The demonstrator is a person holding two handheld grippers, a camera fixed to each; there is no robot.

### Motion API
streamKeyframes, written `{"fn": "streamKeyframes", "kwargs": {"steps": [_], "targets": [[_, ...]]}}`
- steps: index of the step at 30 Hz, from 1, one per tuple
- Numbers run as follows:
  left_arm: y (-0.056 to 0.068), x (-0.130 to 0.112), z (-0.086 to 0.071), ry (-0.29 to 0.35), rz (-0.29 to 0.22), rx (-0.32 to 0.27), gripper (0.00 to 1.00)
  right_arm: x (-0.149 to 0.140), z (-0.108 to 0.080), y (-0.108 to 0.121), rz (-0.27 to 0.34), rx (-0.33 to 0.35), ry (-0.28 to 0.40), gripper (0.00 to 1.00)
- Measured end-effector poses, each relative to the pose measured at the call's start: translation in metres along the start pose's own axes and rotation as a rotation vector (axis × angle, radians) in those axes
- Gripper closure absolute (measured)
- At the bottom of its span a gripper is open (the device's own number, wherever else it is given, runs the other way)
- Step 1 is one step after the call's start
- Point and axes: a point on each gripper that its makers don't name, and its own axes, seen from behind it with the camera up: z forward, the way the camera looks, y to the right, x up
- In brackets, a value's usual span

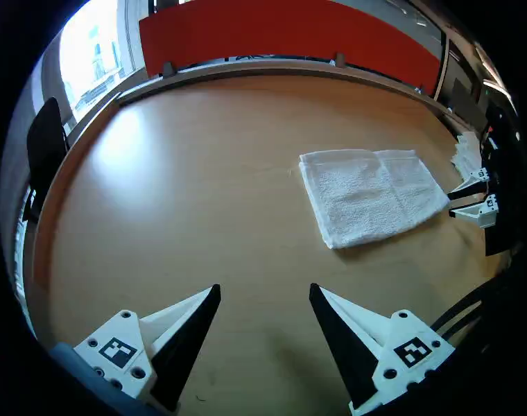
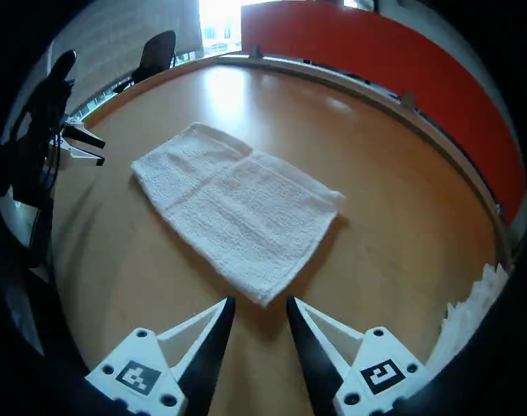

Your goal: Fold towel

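In the left gripper view, the left gripper point(image 1: 263, 288) hangs over the bare wooden table point(image 1: 194, 208), its fingers wide apart and holding nothing. The folded white towel point(image 1: 371, 194) lies flat, well ahead of them and to their right. The right gripper point(image 1: 448, 206) is at the towel's right edge. In the right gripper view, that gripper's fingers stand apart. The towel's near corner lies just ahead of the gap between the tips, not clamped. A pile of white cloths point(image 2: 471, 312) lies at the far right.
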Motion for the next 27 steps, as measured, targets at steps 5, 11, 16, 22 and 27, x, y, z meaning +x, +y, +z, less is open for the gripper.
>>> {"fn": "streamKeyframes", "kwargs": {"steps": [5, 11, 16, 22, 27], "targets": [[-0.0022, -0.0009, -0.0006, -0.002, -0.004, 0.002, 0.05, -0.0017, -0.0010, 0.0028, 0.001, 0.008, -0.010, 0.56], [-0.0019, -0.0018, -0.0005, -0.004, -0.001, 0.000, 0.05, -0.0044, -0.0012, 0.0021, -0.012, 0.025, -0.024, 0.67], [-0.0022, -0.0021, -0.0009, -0.005, 0.000, 0.000, 0.05, -0.0055, -0.0003, 0.0010, -0.007, 0.033, -0.031, 0.77], [-0.0045, -0.0027, -0.0010, -0.008, 0.000, 0.002, 0.05, -0.0050, 0.0009, 0.0001, 0.011, 0.039, -0.033, 0.86], [-0.0063, -0.0021, -0.0001, -0.009, 0.002, 0.003, 0.05, -0.0012, 0.0014, -0.0017, 0.023, 0.041, -0.021, 0.95]]}}
